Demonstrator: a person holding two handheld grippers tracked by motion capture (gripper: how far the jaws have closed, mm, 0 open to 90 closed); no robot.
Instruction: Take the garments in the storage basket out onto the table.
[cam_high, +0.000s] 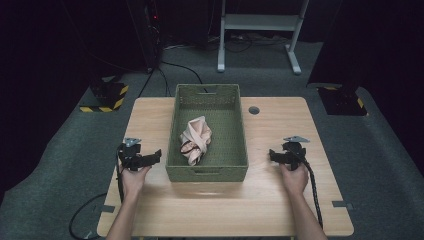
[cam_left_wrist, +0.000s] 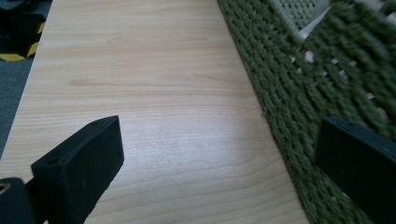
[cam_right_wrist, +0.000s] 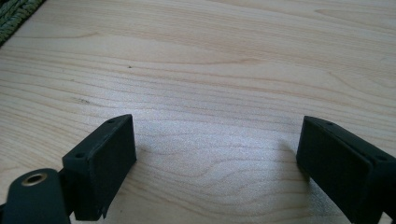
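At frame centre, a pink cloth bundle (cam_high: 195, 139), probably a garment, lies inside the green woven basket (cam_high: 206, 172). The 2 grippers, left gripper (cam_high: 156, 155) and right gripper (cam_high: 273, 154), flank it, jaws wide and empty. Approach from above, clearing the rim.

Crumpled pink cloth (cam_high: 195, 140), perhaps knotted, inside green basket (cam_high: 207, 172)

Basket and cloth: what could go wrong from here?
1. The left gripper sits open close beside the basket wall; one of its fingers could snag the weave or push the basket.
2. The cloth is a loose bundle, so a grasp may catch just one fold.
3. The right gripper is open, further from the basket.
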